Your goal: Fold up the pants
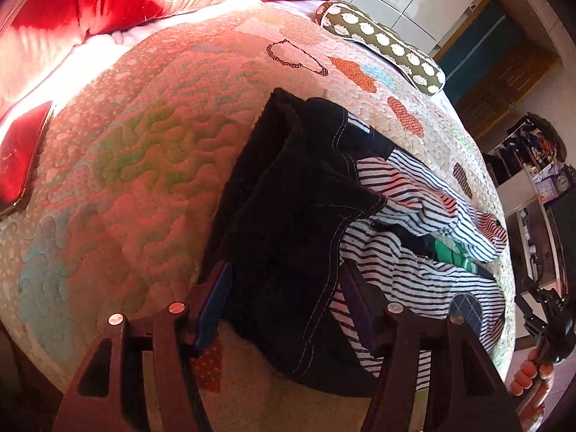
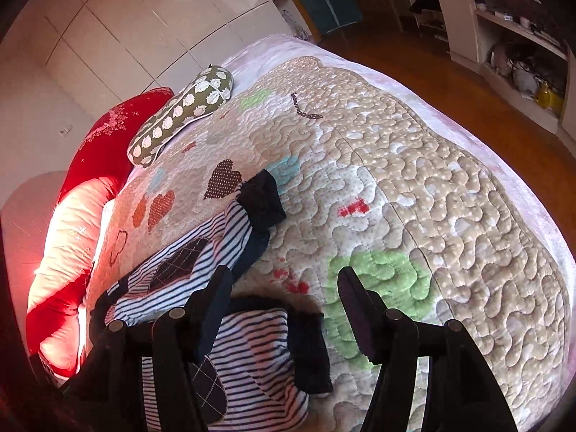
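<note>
The pants [image 1: 298, 216] lie crumpled on the quilted bedspread [image 1: 136, 165], w/ the dark fleecy waist end bunched up toward the left gripper [image 1: 284, 309] and the navy-and-white striped legs trailing off to the right. From the right wrist cam you see the two striped legs [image 2: 187, 266] w/ dark cuffs [image 2: 261, 198] and argyle knee patches [image 2: 180, 259], one leg lying further up the bed, the other right under the right gripper [image 2: 284, 309].

Left gripper: jaws stand apart, dark fabric sits between them, but the pads don't look pressed on it, so I'd call it not gripping. Right gripper: jaws spread wide too, nothing clamped; its left finger [image 2: 212, 306] overlaps the striped cloth in view, can't tell if it touches. The right-hand tool and the person's fingers [image 1: 529, 378] show at the edge of the left cam.

Looks to me like the step is getting hold to lay the thing out flat before any fold. Nothing's folded yet, imo.

To do it well: left shd pinch the waistband edge itself, not a wad of layers, else the bulk drags along. Right shd take both cuffs together, or at least the near one, close to the hem. Then pull apart gently so the legs stack one on the other and wrinkles go. Fleece lining is thick, so it'll prob slip if pinched shallow; bite deep. Keep clear of the spotted bolster [image 2: 183, 115] and red pillows [image 2: 108, 151] further up the bed.
</note>
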Demonstrator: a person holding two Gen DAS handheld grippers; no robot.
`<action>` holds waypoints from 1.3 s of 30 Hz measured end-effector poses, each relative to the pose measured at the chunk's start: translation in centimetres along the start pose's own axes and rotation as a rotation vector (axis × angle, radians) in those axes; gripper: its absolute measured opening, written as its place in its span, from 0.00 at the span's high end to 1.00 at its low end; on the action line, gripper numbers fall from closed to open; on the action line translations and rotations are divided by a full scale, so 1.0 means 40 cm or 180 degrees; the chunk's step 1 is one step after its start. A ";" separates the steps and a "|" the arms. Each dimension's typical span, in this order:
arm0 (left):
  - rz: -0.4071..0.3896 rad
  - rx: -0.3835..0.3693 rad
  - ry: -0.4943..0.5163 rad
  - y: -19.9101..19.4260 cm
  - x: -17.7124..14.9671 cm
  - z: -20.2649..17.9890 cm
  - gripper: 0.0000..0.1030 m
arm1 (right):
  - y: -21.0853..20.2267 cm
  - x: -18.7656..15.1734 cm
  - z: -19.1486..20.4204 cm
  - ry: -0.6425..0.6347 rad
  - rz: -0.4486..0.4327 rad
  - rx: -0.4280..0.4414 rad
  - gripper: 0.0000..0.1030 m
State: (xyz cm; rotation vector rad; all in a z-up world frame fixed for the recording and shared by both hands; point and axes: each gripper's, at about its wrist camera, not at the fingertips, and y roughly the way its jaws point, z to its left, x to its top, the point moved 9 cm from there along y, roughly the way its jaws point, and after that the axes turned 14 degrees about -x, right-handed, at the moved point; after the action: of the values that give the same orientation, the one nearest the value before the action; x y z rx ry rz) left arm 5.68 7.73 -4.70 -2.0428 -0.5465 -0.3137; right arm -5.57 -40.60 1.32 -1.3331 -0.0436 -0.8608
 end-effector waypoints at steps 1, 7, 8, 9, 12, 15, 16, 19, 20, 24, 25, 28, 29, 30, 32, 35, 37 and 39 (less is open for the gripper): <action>-0.0007 0.0155 0.0085 -0.002 -0.002 0.004 0.60 | -0.005 -0.026 -0.013 -0.0027 0.0019 -0.0022 0.36; 0.0018 0.0246 -0.0074 -0.040 -0.007 0.052 0.87 | 0.007 -0.148 0.005 -0.0217 0.0164 0.0228 0.76; 0.0002 0.0225 -0.0119 -0.051 -0.008 0.057 0.87 | 0.015 -0.159 0.015 -0.0258 0.0214 0.0247 0.86; -0.0016 0.0207 -0.0151 -0.061 -0.009 0.057 0.87 | 0.020 -0.162 0.014 -0.0214 0.0202 0.0239 0.87; -0.0090 0.0132 -0.0207 -0.094 -0.012 0.055 0.84 | 0.030 -0.152 -0.038 -0.0036 0.0109 -0.0067 0.87; -0.0201 0.0115 -0.0326 -0.132 -0.015 0.067 0.84 | 0.026 -0.134 -0.111 0.0091 0.0029 -0.0401 0.87; -0.0236 0.0091 -0.0357 -0.145 -0.018 0.069 0.84 | 0.015 -0.127 -0.124 0.0167 0.0026 -0.0350 0.87; -0.0339 0.0027 -0.0343 -0.184 -0.038 0.061 0.76 | -0.025 -0.089 -0.130 0.0237 -0.0112 -0.0234 0.77; -0.0367 0.0004 -0.0318 -0.193 -0.046 0.054 0.71 | -0.029 -0.073 -0.116 0.0188 -0.0126 -0.0183 0.73; -0.0338 -0.0146 -0.0226 -0.199 -0.088 0.016 0.67 | 0.018 0.010 -0.029 0.0057 -0.0054 0.0004 0.56; -0.0307 -0.0184 -0.0198 -0.195 -0.098 0.003 0.67 | 0.049 0.032 0.002 -0.0004 -0.0020 -0.0030 0.56; -0.0220 -0.0256 -0.0074 -0.178 -0.121 -0.034 0.66 | 0.152 0.078 0.063 -0.0116 0.0193 -0.0088 0.56; -0.0202 -0.0252 -0.0023 -0.174 -0.128 -0.047 0.65 | 0.185 0.086 0.079 -0.0117 0.0284 -0.0063 0.55; -0.0184 -0.0255 0.0012 -0.169 -0.132 -0.056 0.65 | 0.215 0.091 0.091 -0.0099 0.0364 -0.0051 0.51; -0.0138 -0.0301 0.0023 -0.156 -0.139 -0.070 0.62 | 0.248 0.109 0.109 -0.0018 0.0363 -0.0004 0.49; -0.0095 -0.0327 0.0012 -0.137 -0.141 -0.076 0.62 | 0.247 0.122 0.129 0.0103 0.0414 0.0353 0.93; -0.0060 -0.0331 0.0003 -0.125 -0.142 -0.075 0.62 | 0.229 0.121 0.112 0.0206 0.0347 0.0388 0.93; -0.0032 -0.0340 -0.0021 -0.116 -0.147 -0.074 0.62 | 0.202 0.110 0.082 0.0256 0.0291 0.0366 0.94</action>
State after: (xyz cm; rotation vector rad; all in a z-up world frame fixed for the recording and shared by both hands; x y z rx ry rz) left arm -1.72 5.73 -2.27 -2.1452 -0.5544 -0.3488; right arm 3.54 -40.20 -2.26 -1.1832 0.0300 -0.8215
